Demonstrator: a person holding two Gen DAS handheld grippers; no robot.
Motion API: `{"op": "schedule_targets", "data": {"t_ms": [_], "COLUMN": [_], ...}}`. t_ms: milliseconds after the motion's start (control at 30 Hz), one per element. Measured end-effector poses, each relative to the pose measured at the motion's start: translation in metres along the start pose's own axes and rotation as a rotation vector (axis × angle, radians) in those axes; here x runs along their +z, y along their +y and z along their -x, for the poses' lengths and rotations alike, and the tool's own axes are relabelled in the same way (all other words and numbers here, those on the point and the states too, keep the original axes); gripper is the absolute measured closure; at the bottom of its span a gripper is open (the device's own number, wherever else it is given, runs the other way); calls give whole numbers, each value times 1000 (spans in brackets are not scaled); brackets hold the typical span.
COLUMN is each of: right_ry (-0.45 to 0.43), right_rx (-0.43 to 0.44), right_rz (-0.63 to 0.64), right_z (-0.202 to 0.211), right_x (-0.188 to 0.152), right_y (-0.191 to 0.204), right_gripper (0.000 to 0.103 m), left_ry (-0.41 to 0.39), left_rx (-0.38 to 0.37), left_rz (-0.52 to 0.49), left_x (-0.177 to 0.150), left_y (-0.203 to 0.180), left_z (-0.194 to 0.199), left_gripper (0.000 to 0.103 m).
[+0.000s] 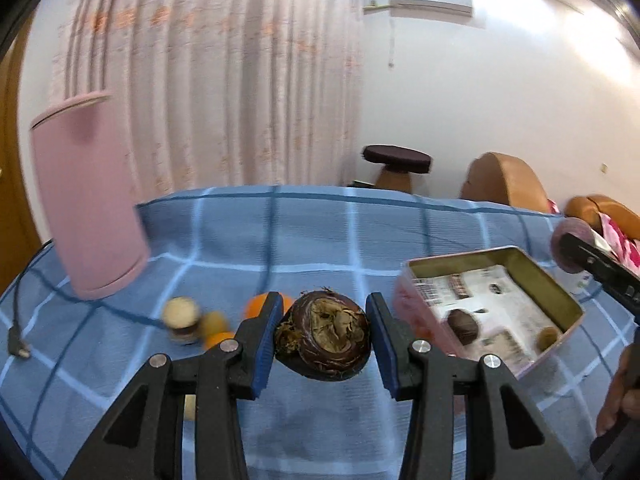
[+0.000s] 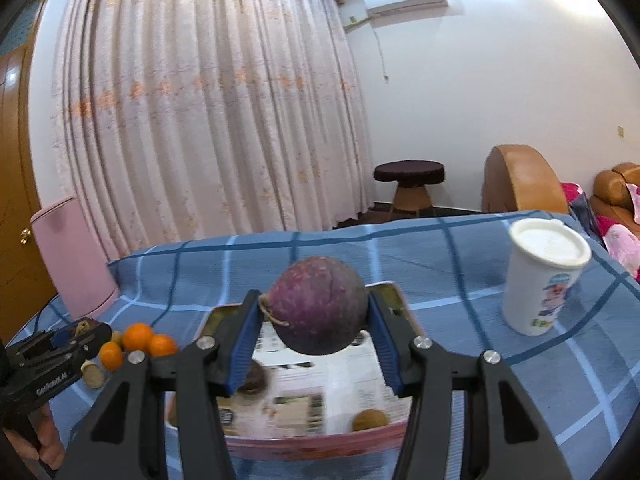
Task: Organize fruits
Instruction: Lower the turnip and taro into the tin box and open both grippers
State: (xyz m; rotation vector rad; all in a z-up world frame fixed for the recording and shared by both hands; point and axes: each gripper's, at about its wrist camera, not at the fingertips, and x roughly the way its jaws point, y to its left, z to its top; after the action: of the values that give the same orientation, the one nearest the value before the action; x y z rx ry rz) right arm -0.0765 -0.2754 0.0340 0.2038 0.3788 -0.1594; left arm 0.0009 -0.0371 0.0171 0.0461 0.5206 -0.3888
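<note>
Black tongs (image 1: 325,344), blue pads (image 1: 265,344), silver screws (image 1: 229,345).

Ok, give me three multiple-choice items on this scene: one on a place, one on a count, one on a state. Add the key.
1. Where is the white cup?
A. in the tray
B. on the blue checked cloth, right of the tray
C. on the stool

2. How many oranges lie left of the tray in the right wrist view?
A. three
B. one
C. six

3. What is the right gripper doing?
A. hanging open
B. gripping the cup
C. gripping a purple fruit above the tray

Key: B, the cup stands on the cloth; A, three oranges show together; C, both fingers press the fruit.
</note>
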Motion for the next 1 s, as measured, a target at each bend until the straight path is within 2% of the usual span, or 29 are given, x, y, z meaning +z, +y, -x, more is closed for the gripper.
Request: {"op": "schedule_targets", "data": {"t_ms": [267, 500, 667, 800, 1000], "right_ry": [5, 73, 118, 162, 162], "right_rx": [-53, -43, -35, -2, -14], "right_rz": [-9, 42, 81, 62, 77], "right_z": [0, -14, -27, -37, -36], "right_x": [3, -1, -6, -9, -11], "right_y": [-37, -43, -43, -46, -45], "right_gripper": [48, 48, 48, 48, 48], "left_ry": [19, 80, 116, 128, 149], "left_rx": [-81, -144, -152, -127, -124], "left_rz": [-56, -85, -123, -158, -169], "left_x": [8, 6, -1, -6, -5], "left_y": [-61, -109, -130, -138, -140], "left_z": [-15, -33, -45, -48, -51], "left_gripper": [58, 58, 58, 58, 58]}}
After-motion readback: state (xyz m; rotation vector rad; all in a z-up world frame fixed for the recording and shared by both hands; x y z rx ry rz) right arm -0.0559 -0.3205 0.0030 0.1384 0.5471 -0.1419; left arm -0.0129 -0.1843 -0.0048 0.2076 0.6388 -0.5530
